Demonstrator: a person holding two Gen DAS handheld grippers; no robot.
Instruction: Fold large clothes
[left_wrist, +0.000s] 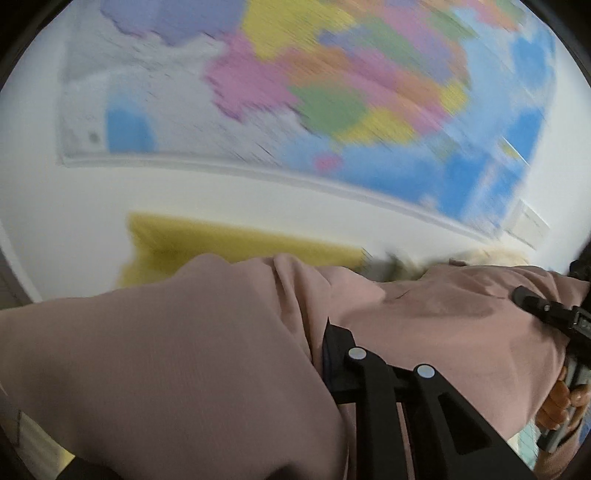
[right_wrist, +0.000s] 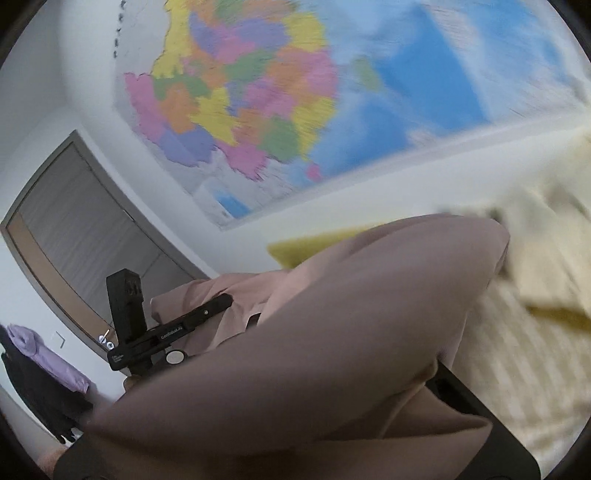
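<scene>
Because the pink garment (left_wrist: 155, 354) must hang free for folding, you hold it raised with the left gripper (left_wrist: 334, 354) and right gripper (right_wrist: 443, 373) clamped on its cloth.

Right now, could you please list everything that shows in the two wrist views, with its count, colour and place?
Garment: one, dusty pink, lifted and draped across the foreground of both views.
Wall map: one, multicoloured with blue seas, on the white wall behind.
Yellow fabric: one piece, yellow, behind the garment.
Cream cloth: one, pale cream, at the right in the right wrist view.
Door: one, grey, left of the map.
Hanging clothes: lilac and black, far left by the door.
Left gripper: black, shut on the garment.
Right gripper: black, its tips at the garment's right edge.
Hand: one, on the right gripper's handle.
</scene>
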